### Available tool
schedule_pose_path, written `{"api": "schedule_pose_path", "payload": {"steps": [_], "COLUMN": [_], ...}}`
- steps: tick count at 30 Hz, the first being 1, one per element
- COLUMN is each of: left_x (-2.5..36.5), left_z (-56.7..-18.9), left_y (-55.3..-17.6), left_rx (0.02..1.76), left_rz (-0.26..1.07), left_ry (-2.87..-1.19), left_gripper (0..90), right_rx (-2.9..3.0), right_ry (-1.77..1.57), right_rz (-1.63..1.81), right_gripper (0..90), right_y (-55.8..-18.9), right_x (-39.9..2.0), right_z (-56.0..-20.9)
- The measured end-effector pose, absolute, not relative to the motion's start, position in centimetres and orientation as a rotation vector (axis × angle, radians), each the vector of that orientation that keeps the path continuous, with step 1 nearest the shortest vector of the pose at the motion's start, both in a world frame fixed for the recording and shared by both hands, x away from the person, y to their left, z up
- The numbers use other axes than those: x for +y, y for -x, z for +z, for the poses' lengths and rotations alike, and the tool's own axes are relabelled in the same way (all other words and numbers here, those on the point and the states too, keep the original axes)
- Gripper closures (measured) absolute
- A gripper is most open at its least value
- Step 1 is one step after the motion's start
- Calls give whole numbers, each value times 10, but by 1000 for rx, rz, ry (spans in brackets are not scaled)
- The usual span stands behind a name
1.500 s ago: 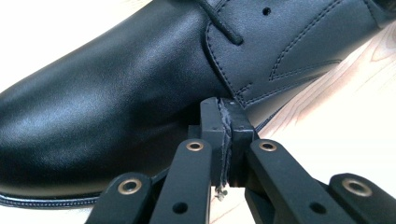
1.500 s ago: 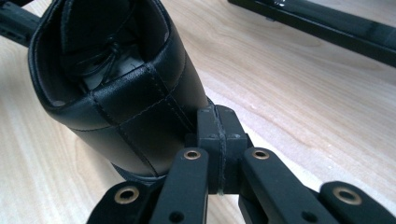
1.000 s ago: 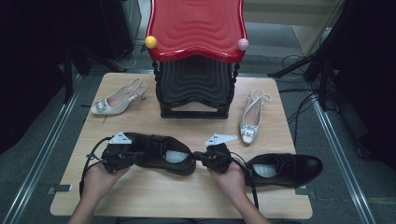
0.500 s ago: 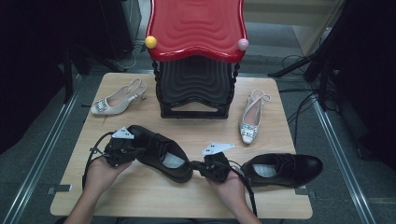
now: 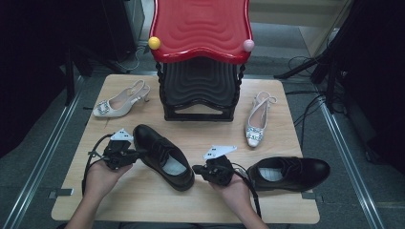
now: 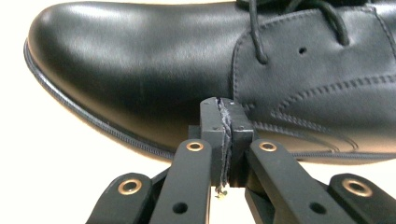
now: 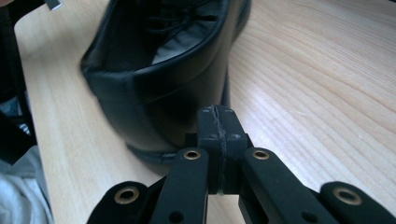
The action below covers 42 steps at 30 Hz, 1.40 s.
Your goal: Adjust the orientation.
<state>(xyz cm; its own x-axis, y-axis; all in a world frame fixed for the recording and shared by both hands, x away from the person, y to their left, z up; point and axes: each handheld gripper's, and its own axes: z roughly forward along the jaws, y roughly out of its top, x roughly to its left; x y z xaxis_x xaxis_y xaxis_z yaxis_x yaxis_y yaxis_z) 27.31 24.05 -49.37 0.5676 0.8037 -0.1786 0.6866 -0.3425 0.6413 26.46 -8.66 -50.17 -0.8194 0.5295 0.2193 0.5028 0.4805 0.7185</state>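
Note:
A black leather lace-up shoe (image 5: 162, 155) lies slantwise on the wooden table (image 5: 143, 200), toe to the far left, heel to the near right. My left gripper (image 5: 140, 152) is shut with nothing in it, its tips against the shoe's toe side. In the left gripper view the closed left gripper (image 6: 223, 106) touches the shoe (image 6: 154, 70) just above the sole. My right gripper (image 5: 196, 169) is shut and empty at the heel. In the right gripper view the right gripper (image 7: 216, 113) presses on the back of the shoe (image 7: 154, 84).
A second black shoe (image 5: 291, 171) lies at the near right. Two white slingback heels rest farther back, one at the left (image 5: 117, 102) and one at the right (image 5: 258, 119). A red-topped stool (image 5: 200, 28) over black stacked stools (image 5: 199, 88) stands at the table's far edge.
The black shoe has turned from lying across the table to a slant, heel swung nearer. My right gripper moved nearer and a little left with the heel. The left gripper stayed at the toe.

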Motion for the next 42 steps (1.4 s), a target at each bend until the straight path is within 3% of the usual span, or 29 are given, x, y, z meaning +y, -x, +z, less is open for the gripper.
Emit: {"api": "schedule_pose_path", "payload": {"steps": [17,42], "left_x": [226,211], "left_z": [-510,-513], "left_y": [-255,-272], "left_rx": [1252,1166], "left_rz": [160,105], "left_ry": [-2125,-2165], "left_gripper": [891,900], "right_rx": [2708,2732], "right_ry": [-963,-963], "right_rz": [1298,1276], "right_gripper": [900,900], "right_y": [-295,-269], "right_x": [-67,-75], "right_z": [-510,-509]}}
